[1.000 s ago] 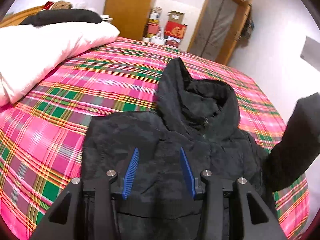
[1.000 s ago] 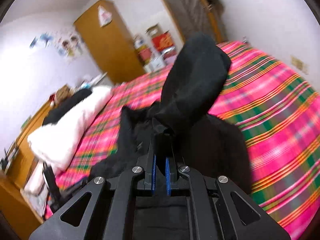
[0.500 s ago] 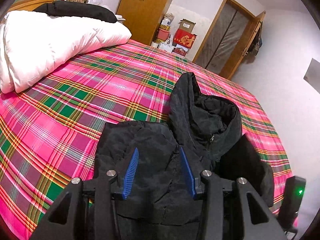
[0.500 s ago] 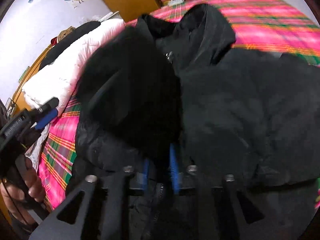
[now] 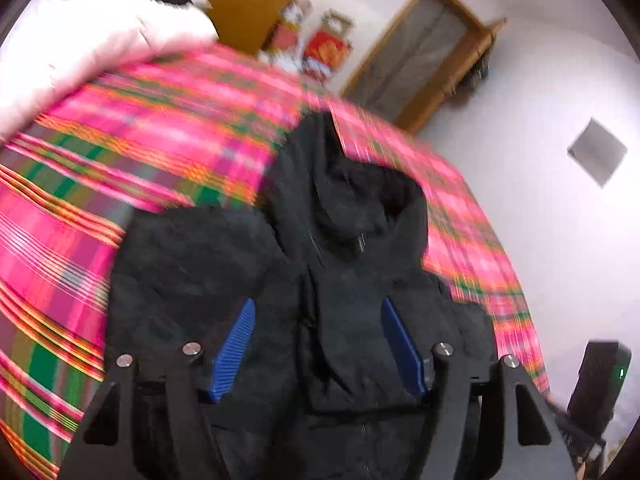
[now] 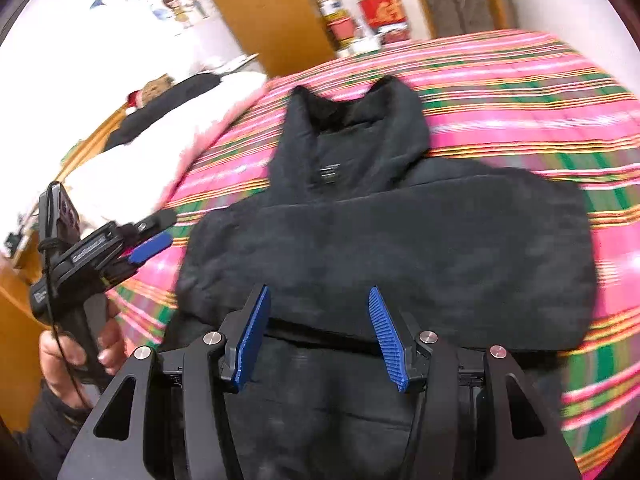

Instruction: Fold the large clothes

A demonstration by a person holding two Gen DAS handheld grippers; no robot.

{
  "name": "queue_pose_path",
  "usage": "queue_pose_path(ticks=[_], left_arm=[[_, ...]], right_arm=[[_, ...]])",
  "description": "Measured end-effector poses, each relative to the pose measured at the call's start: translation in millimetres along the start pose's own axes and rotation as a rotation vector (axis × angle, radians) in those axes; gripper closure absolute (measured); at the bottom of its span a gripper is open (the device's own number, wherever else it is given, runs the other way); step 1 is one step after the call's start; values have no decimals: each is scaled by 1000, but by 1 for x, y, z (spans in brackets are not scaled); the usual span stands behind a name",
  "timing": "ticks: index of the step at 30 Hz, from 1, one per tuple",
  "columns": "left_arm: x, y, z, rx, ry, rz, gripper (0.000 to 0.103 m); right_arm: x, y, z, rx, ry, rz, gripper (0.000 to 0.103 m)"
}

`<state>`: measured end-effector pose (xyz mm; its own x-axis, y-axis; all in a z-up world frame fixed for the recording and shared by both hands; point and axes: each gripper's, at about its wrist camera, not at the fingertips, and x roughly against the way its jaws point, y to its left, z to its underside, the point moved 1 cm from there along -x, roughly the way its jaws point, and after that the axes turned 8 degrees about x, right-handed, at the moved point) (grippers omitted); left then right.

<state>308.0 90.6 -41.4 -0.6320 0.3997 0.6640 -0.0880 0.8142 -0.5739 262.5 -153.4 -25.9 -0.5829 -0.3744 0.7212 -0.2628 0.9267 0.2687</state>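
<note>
Left claw (image 5: pixel 316 344) first: blue pads spread wide, nothing between them, hanging over the chest of the black jacket (image 5: pixel 320 280). From this view the jacket lies front-up on the plaid bed (image 5: pixel 80 200), hood (image 5: pixel 360 200) pointing toward the door (image 5: pixel 416 60), with a white duvet (image 5: pixel 92 48) heaped at the far left. Our other claw's handle pokes in at the lower right corner. It's all a bit motion-blurred, so we can't tell much about the zipper.

Right wrist view: right claw (image 6: pixel 320 332) is just as wide open and empty, sitting over the lower part of the jacket. One sleeve (image 6: pixel 400 240) lies folded straight across the body. The left claw shows off to the left, held above the bed beside the jacket.

Handling-wise, we'd guess a padded, floppy, fairly bulky thing: it'll sag and puff back rather than hold a crease, and the shell may be slick. Pinching thick edges like the hem or shoulder seams looks safest. Plenty of bare bed beyond the hood and to the right; the duvet crowds the left side, and the bed's edge is close to us.
</note>
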Motion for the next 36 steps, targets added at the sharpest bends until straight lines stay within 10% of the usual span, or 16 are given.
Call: queue_pose_path(ticks=[7,10,13,29,36], left_arm=[[-65,-18,31,-85,210,-78,41],[-71,-27,44,-177,194,-132,84],[-59,-31,42,-185,119,-144,94],[-76,-6,49,-203,106,-286,94],[-46,1,48,-128,98,-259,88]], right_arm=[[15,-69,12,-93,-14,146,51],[17,-85,9,-106,-19,186,51],[18,-93,3,-110,-44,208,55],[-64,-106,14,-16,107,265,73],[-24,-101,-1,-28,66,233,72]])
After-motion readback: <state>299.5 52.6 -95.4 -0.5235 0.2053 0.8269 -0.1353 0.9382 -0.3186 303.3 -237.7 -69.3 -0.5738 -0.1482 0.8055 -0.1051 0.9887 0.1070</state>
